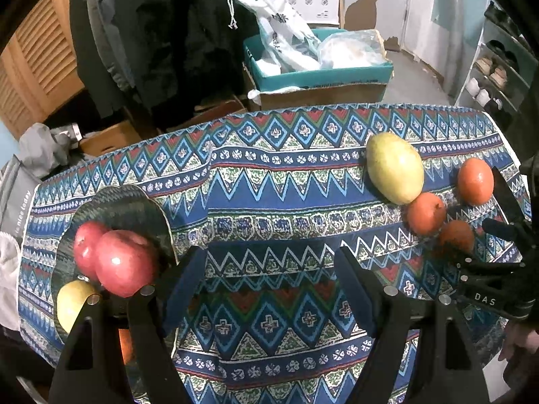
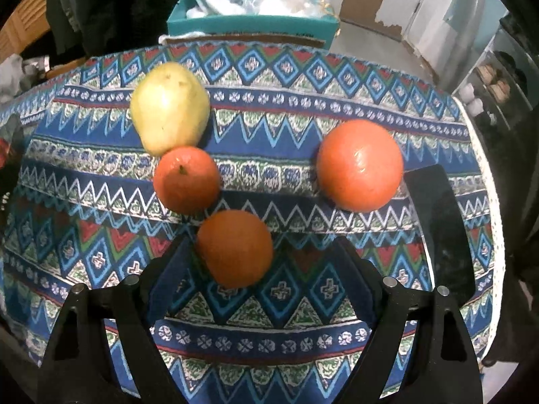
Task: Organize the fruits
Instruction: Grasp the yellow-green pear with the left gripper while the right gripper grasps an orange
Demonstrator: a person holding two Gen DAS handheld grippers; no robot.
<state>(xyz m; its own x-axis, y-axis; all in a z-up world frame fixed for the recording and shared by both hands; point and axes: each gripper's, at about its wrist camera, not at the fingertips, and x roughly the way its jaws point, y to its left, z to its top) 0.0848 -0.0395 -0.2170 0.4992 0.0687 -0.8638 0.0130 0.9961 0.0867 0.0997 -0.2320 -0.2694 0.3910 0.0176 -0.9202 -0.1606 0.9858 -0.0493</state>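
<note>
A dark plate (image 1: 134,208) at the table's left holds two red apples (image 1: 124,262) and a yellow fruit (image 1: 72,303). My left gripper (image 1: 269,269) is open and empty just right of the plate. A yellow-green pear (image 2: 168,107) lies on the patterned cloth with three oranges: a small one (image 2: 187,180) touching it, a large one (image 2: 360,165) to the right, and one (image 2: 235,247) between my right gripper's open fingers (image 2: 261,256), near the left finger. The pear (image 1: 394,168) and the oranges (image 1: 426,213) also show in the left wrist view, beside the right gripper (image 1: 495,269).
A dark flat object (image 2: 441,225) lies near the table's right edge. Behind the table stand a teal box (image 1: 320,74) stuffed with bags, cardboard boxes and hanging dark coats. A shoe rack (image 1: 492,74) is at the far right.
</note>
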